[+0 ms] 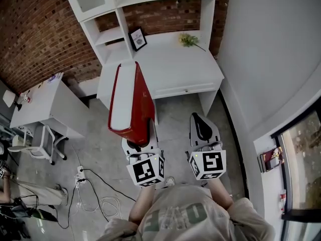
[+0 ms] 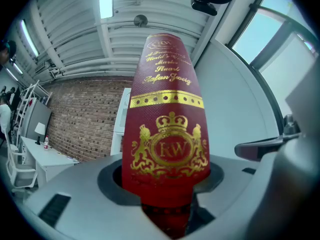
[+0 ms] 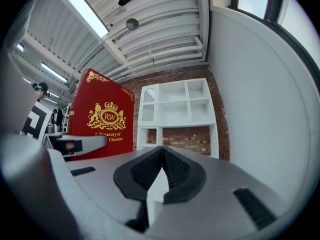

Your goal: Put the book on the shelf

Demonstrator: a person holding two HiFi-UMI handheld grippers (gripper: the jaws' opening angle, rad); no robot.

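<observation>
A thick red book (image 1: 131, 104) with gold lettering is held upright in my left gripper (image 1: 139, 145), whose jaws clamp its lower end. In the left gripper view the spine (image 2: 167, 124) fills the middle, with a gold crest facing the camera. My right gripper (image 1: 202, 131) hangs beside it to the right, shut and empty, pads (image 3: 170, 166) pressed together. The white shelf unit (image 1: 113, 14) rises over a white desk (image 1: 170, 64) ahead of both grippers. In the right gripper view the book's cover (image 3: 100, 115) stands left of the shelf (image 3: 176, 114).
On the desk stand a small framed picture (image 1: 138, 38) and a sprig of yellow flowers (image 1: 188, 40). A second white desk (image 1: 42, 107) with a chair (image 1: 37, 144) is at the left. Cables (image 1: 95, 190) lie on the floor. A white wall (image 1: 271, 54) runs along the right.
</observation>
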